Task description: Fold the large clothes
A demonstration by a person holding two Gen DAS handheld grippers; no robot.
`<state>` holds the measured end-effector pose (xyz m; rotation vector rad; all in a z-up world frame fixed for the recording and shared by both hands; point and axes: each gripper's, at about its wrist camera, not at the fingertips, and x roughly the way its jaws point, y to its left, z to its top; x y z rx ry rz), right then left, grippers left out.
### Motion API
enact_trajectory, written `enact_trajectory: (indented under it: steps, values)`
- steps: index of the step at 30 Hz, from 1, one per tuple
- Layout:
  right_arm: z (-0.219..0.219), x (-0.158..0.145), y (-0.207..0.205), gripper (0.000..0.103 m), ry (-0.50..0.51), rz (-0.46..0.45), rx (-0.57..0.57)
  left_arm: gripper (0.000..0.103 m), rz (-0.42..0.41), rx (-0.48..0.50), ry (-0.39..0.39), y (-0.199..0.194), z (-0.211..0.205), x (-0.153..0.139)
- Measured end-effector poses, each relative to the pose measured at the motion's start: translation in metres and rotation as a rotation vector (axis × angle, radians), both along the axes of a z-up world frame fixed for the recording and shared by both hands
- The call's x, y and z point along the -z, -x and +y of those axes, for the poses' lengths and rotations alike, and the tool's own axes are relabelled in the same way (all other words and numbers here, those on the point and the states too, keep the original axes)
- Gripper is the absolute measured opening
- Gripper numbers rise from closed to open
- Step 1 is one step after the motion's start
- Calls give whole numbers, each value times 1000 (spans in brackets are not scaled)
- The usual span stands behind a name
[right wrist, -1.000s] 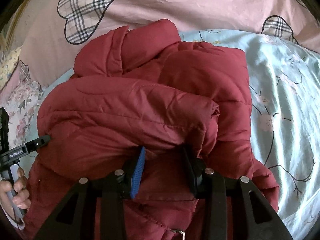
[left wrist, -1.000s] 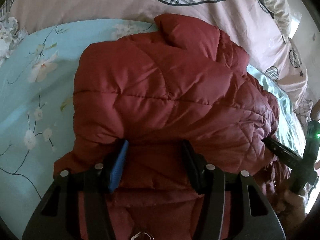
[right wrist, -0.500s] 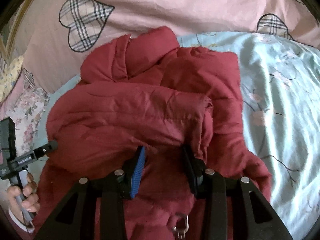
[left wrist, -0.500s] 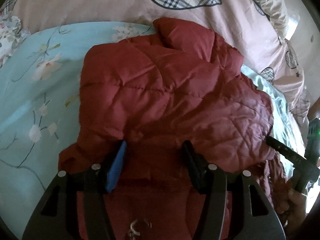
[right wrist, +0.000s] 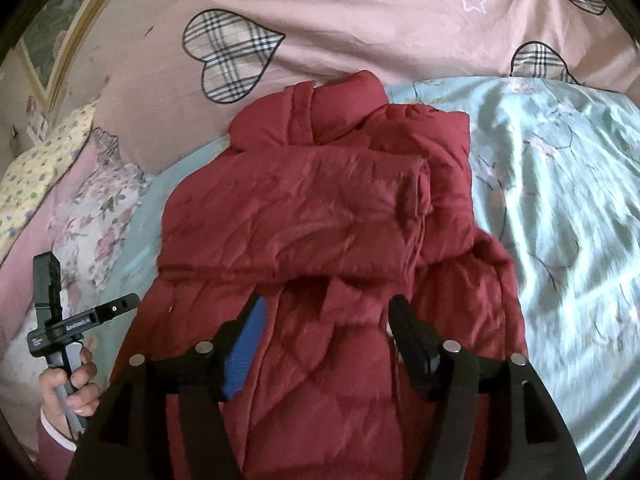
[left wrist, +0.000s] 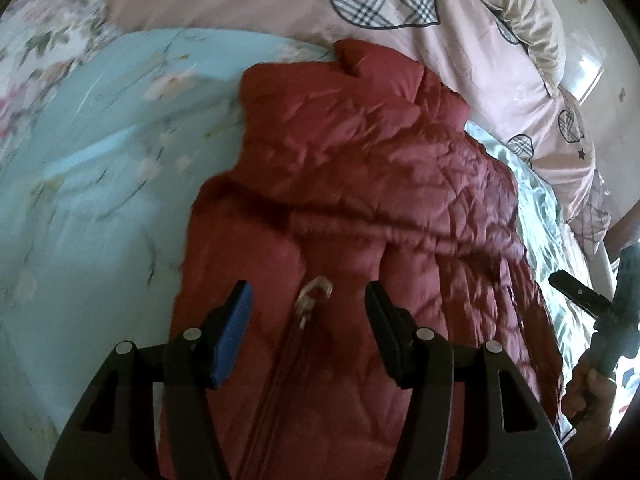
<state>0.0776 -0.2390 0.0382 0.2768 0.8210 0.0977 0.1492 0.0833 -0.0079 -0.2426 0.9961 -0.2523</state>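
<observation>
Apart from unreadable white lettering on my left gripper (right wrist: 86, 316), both it and my right gripper (right wrist: 326, 328) hang spread above the quilted, half-folded red jacket (right wrist: 320, 216) on the floral sheet (right wrist: 560, 200).

Red jacket (left wrist: 360, 200) hem cut off by bottom edge, floral sheet (left wrist: 100, 152) motion-blurred

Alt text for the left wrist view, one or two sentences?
A dark red quilted jacket lies partly folded on a light blue floral bedsheet, its zipper pull between the open left gripper. The right gripper shows at the right edge.
</observation>
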Motion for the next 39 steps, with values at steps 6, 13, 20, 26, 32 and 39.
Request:
enact_trajectory:
  steps: [6, 13, 20, 26, 32, 39]
  values:
    - [-3, -4, 38, 75, -7, 18, 7, 57, 29, -31, 18, 33, 20, 3]
    - [-17, -2, 82, 78, 5, 29, 55, 57, 40, -38, 9, 67, 29, 4]
    - [-37, 6, 117, 79, 7, 48, 130, 57, 72, -44, 7, 94, 42, 13]
    - [-49, 23, 134, 81, -6, 100, 166, 57, 95, -42, 6, 109, 49, 20]
    - [-44, 46, 144, 81, -10, 168, 148, 60, 97, -28, -18, 121, 48, 23]
    - [-40, 64, 152, 81, -47, 213, 130, 65, 83, -23, -53, 131, 51, 21]
